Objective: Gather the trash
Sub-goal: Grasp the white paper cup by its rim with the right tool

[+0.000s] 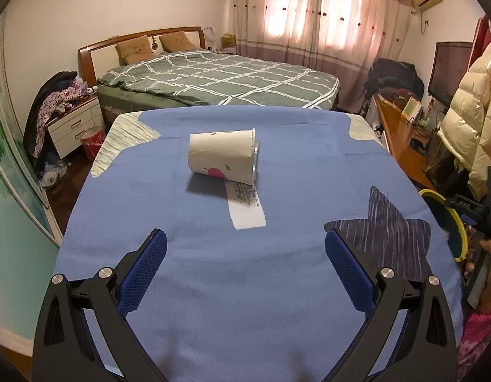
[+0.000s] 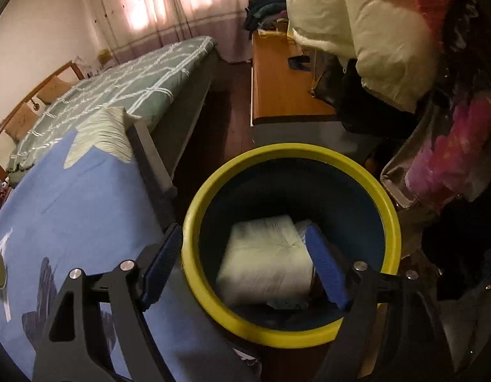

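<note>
Left gripper (image 1: 245,248) fingers spread, empty, over blue tablecloth (image 1: 213,286); toppled paper cup (image 1: 223,156) ahead. Right gripper (image 2: 245,264) spread above yellow-rimmed bin (image 2: 194,216); white wad (image 2: 264,261) inside.

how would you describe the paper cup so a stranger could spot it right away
Start at the blue cloth covering the table. Near its middle a white paper cup lies on its side, beside a printed paper strip; it alone is round, with a pink mark.
</note>
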Demonstrator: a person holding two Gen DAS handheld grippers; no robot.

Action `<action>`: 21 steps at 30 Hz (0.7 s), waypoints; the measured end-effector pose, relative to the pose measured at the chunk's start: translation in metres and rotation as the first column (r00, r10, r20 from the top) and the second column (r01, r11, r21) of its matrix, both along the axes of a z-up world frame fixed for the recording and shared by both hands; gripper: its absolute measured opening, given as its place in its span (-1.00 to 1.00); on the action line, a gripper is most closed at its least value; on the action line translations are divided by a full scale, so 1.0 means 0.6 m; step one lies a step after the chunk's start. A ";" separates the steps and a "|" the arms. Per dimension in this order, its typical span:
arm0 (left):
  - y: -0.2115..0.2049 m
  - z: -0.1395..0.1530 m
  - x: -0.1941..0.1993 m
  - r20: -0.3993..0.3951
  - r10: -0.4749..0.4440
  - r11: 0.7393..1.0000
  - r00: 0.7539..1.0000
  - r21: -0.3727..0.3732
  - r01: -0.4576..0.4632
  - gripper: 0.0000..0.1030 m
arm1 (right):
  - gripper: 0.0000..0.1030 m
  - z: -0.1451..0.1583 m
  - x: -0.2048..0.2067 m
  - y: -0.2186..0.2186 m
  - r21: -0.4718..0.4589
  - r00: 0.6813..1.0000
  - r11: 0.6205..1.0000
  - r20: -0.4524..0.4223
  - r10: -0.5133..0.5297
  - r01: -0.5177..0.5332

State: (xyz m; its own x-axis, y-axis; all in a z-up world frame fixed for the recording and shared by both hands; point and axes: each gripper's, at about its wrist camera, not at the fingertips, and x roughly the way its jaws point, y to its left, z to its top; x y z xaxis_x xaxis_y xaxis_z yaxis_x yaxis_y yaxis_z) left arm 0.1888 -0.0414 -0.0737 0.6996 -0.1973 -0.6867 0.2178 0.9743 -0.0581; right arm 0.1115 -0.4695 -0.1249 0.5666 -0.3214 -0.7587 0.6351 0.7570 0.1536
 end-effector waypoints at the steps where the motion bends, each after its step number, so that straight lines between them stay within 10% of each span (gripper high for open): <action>1: -0.002 0.000 0.006 0.000 -0.003 1.000 1.000 0.006 0.003 0.90 | 0.46 0.004 -0.005 0.013 0.010 0.999 1.000 0.031 0.020 -0.020; 9: 0.001 -0.009 0.082 -0.021 -0.017 0.998 1.000 0.061 0.018 0.90 | 0.51 0.014 0.006 0.128 -0.072 0.977 0.977 0.058 0.205 -0.200; 21: -0.006 -0.035 0.212 -0.074 -0.097 0.987 0.993 0.118 0.105 0.90 | 0.52 0.008 0.016 0.127 -0.056 0.978 0.977 0.034 0.206 -0.204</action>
